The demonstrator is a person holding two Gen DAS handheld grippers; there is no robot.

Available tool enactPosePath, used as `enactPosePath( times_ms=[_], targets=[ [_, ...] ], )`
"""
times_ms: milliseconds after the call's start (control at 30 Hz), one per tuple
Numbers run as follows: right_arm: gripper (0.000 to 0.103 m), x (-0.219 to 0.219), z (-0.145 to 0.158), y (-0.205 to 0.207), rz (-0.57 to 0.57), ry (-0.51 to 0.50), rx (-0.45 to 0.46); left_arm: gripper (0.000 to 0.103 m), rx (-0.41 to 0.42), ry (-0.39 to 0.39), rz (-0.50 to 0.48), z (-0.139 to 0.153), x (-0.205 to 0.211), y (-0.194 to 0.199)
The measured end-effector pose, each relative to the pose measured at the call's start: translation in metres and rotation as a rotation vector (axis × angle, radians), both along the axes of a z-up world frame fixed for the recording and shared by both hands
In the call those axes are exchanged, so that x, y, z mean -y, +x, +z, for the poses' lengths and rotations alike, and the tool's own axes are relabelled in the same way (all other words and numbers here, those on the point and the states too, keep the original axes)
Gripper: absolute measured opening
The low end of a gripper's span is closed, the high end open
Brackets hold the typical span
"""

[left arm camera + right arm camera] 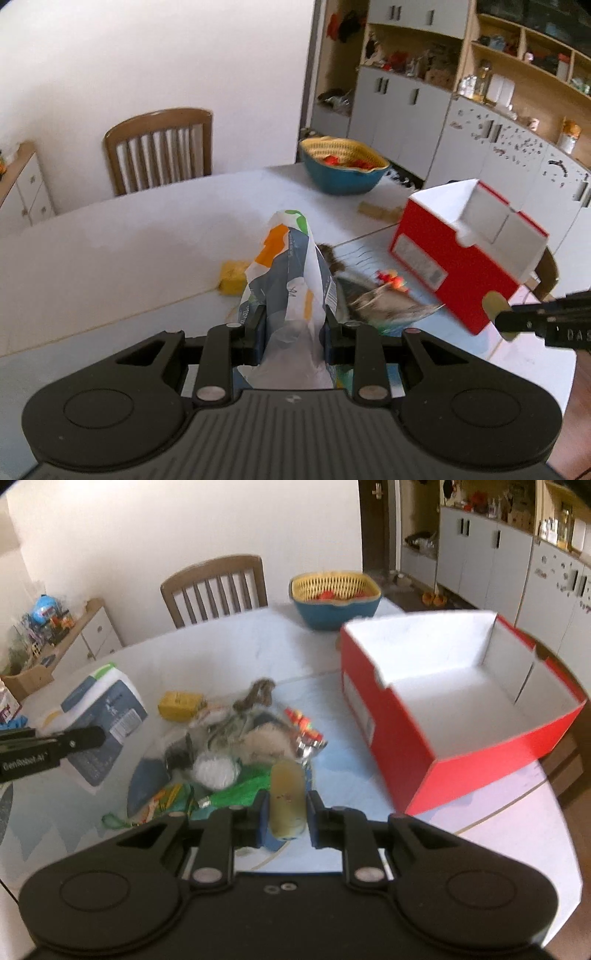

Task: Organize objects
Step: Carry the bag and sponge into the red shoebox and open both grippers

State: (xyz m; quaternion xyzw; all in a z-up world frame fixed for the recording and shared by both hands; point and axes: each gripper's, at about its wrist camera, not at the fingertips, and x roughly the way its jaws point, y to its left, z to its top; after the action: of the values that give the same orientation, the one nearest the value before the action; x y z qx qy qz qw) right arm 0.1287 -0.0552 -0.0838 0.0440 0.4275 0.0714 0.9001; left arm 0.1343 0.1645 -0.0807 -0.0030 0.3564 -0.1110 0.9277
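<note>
My left gripper is shut on a crinkled plastic packet, white and grey-blue with orange and green patches, held up above the table. Seen from the right wrist, that packet hangs at the left in the left gripper. My right gripper is shut on a small pale yellow cylinder, lifted over a pile of mixed small items. Its tip also shows at the right edge of the left wrist view. An open red box with a white inside stands to the right.
A yellow block lies left of the pile on the white table. At the far edge stands a blue basket with a yellow liner and a wooden chair behind. Cabinets and shelves line the far right.
</note>
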Motion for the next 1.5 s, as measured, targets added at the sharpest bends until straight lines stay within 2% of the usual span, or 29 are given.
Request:
enactPosePath(
  times_ms=[300,567,767,1067,1500],
  targets=[
    [0.019,0.042,0.035,0.006,-0.013,-0.002,0.071,0.028,0.037,0.003,-0.085,0.024,0.061,0.009],
    [0.019,0.097,0.044,0.027,0.008,-0.012,0.098,0.028,0.029,0.008,-0.122,0.033,0.128,0.030],
    [0.019,0.135,0.039,0.048,0.035,-0.015,0.090,0.028,0.032,0.036,-0.147,0.031,0.184,0.054],
    [0.019,0.194,0.023,0.081,0.057,0.003,0.060,0.028,-0.016,0.073,-0.163,0.013,0.252,0.089],
    [0.019,0.246,-0.012,0.139,0.086,-0.006,-0.021,0.028,-0.149,0.155,-0.172,-0.023,0.329,0.156]
  ],
)
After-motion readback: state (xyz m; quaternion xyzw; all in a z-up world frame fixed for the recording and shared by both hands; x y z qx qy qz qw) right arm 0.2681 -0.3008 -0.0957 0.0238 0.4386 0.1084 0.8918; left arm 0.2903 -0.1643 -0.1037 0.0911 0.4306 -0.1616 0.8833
